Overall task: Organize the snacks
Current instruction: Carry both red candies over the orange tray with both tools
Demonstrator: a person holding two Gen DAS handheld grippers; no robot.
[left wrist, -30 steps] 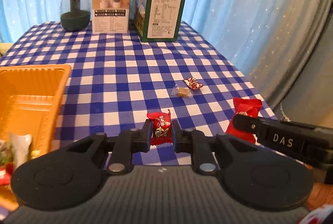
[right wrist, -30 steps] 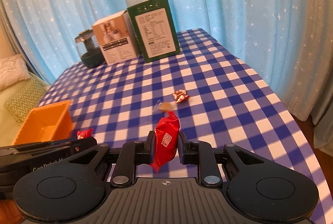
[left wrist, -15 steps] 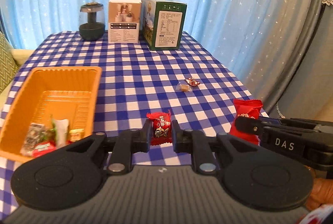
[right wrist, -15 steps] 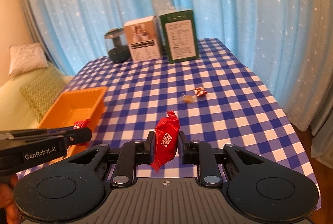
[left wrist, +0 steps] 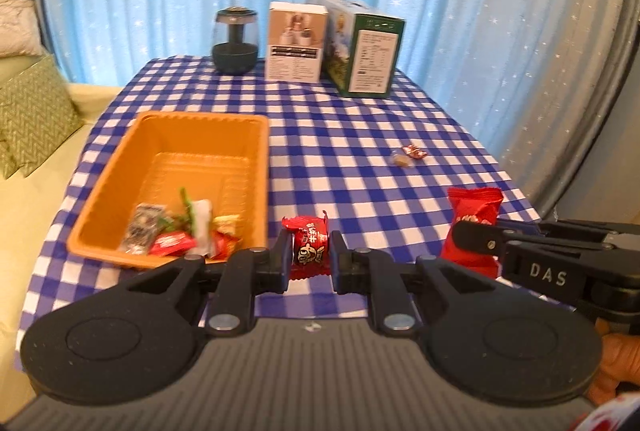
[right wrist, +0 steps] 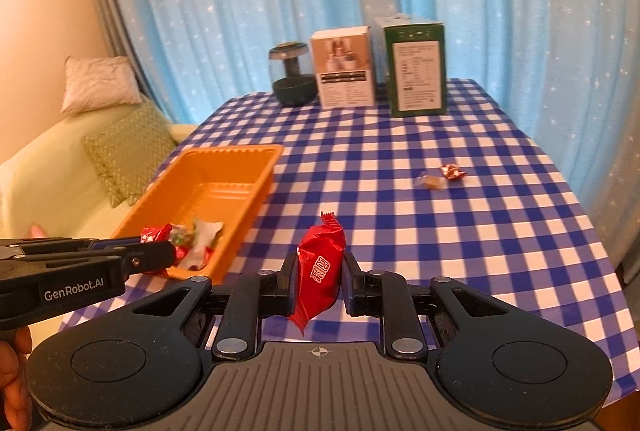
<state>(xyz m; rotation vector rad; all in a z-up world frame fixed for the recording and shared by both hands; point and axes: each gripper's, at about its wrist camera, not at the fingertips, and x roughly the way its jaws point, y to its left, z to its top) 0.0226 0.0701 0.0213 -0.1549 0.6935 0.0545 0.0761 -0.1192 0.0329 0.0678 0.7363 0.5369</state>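
My left gripper (left wrist: 309, 258) is shut on a small red candy (left wrist: 308, 243) and holds it above the table's near edge, just right of the orange tray (left wrist: 240, 123). The tray holds several wrapped snacks (left wrist: 176, 231) at its near end. My right gripper (right wrist: 320, 281) is shut on a red snack packet (right wrist: 320, 267), held above the table to the right of the tray (right wrist: 236, 155). The packet also shows in the left wrist view (left wrist: 474, 215). Two small candies, one red (right wrist: 452, 171) and one tan (right wrist: 431, 182), lie on the blue checked cloth at the right.
At the table's far edge stand a dark jar (left wrist: 235, 43), a white box (left wrist: 297, 43) and a green box (left wrist: 366, 55). A sofa with green cushions (right wrist: 128, 151) lies left of the table. Blue curtains hang behind.
Both grippers have pulled back and risen with their snacks still held. The whole orange tray and the sofa have come into view.
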